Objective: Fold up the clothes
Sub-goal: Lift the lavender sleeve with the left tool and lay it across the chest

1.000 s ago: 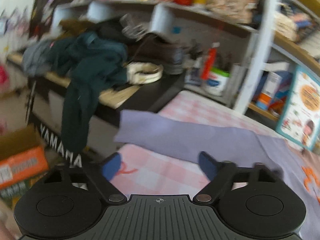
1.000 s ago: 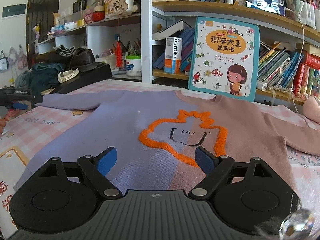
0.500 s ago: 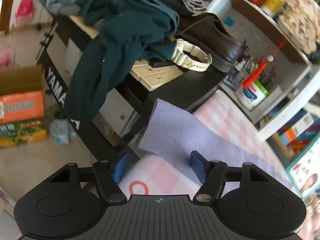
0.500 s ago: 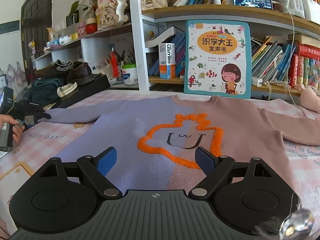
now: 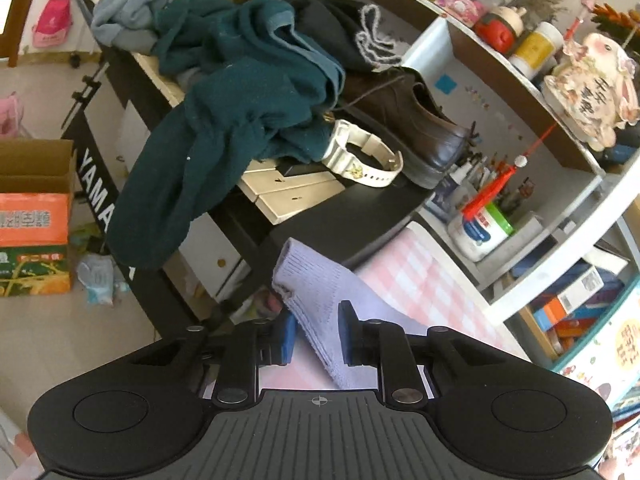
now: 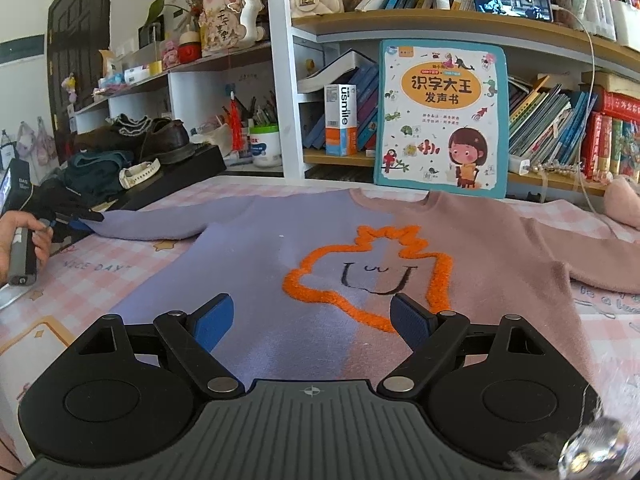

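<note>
Left claw (image 5: 316, 334) has just been closing, its blue pads now clamped on the lilac sleeve cuff (image 5: 310, 284); right claw (image 6: 306, 322) gapes wide — nothing between its pads — over the sweater (image 6: 280, 264), spread flat on the pink checked counter (image 6: 120, 258) at 12 o'clock.

One two-tone knitted sweater (image 6: 400, 264), lilac on one half and dusty pink on the other, is counted ahead of the right tongs, and two sleeves are seen on it. One lilac ribbed cuff (image 5: 308, 280) is counted between the blue pads of the left tongs. Beyond the left tongs, one brown leather shoe (image 5: 412, 128), one cream plastic wristwatch (image 5: 360, 156) and one dark green garment (image 5: 240, 112) are counted. To their left, one orange cardboard box (image 5: 34, 216) is seen. One illustrated children's book (image 6: 440, 116) is counted beyond the right tongs.
</note>
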Tool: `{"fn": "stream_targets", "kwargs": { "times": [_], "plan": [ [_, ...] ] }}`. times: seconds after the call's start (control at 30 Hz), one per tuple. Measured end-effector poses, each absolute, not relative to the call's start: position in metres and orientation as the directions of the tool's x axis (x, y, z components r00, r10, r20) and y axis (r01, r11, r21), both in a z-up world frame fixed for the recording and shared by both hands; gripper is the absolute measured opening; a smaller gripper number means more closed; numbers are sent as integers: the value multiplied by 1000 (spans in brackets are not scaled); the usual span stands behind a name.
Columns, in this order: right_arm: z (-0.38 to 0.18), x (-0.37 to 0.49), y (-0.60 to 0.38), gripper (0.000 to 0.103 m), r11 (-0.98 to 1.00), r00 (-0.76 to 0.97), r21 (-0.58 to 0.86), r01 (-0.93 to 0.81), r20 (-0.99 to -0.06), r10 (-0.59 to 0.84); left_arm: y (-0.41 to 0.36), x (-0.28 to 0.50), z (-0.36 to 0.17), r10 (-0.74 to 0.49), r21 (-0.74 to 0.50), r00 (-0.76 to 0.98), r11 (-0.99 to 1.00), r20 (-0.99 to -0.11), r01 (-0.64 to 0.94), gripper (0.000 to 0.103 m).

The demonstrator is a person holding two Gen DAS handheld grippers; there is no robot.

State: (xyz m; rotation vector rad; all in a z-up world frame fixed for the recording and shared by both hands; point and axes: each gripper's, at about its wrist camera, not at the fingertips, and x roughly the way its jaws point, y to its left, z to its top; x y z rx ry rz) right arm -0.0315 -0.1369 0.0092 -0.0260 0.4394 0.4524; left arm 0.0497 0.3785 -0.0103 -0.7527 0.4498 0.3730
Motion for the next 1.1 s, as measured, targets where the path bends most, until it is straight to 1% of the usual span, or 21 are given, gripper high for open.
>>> {"fn": "stream_targets", "kwargs": {
  "times": [0.03,0.07,0.1,0.23,0.37,0.57,0.7,0.83,1.0,1.1],
  "plan": [
    [9,-32,-139,84,903,812,65,-424,-416,410,378,49,-11,171,-568,844,670,-508,-478,13],
    [9,-33,-141,84,906,816,58,-419,-415,403,377,47,-13,180,-571,849,668,-497,-477,5],
    [9,-35,-143,84,909,819,52,-414,-414,397,377,46,-14,184,-578,854,665,-486,-472,3],
    [6,-37,-159,84,926,833,34,-376,-425,354,371,41,-11,191,-588,875,675,-444,-446,3],
    [1,-38,-179,84,943,844,19,-333,-440,307,348,40,12,166,-551,907,748,-386,-371,3],
    [-8,-38,-205,84,960,840,15,-280,-480,252,286,53,56,33,-501,954,845,-299,-186,3],
    [-14,-36,-215,84,960,815,19,-279,-524,247,233,67,75,-82,-471,960,880,-269,-57,3],
    [-17,-33,-220,85,958,794,36,-284,-551,256,177,87,86,-182,-437,944,898,-274,47,3],
    [-18,-31,-217,91,954,783,27,-299,-564,262,110,108,90,-270,-392,917,909,-292,143,3],
    [-18,-31,-217,91,953,781,27,-303,-566,265,78,118,92,-318,-386,900,903,-300,190,3]
  ]
}}
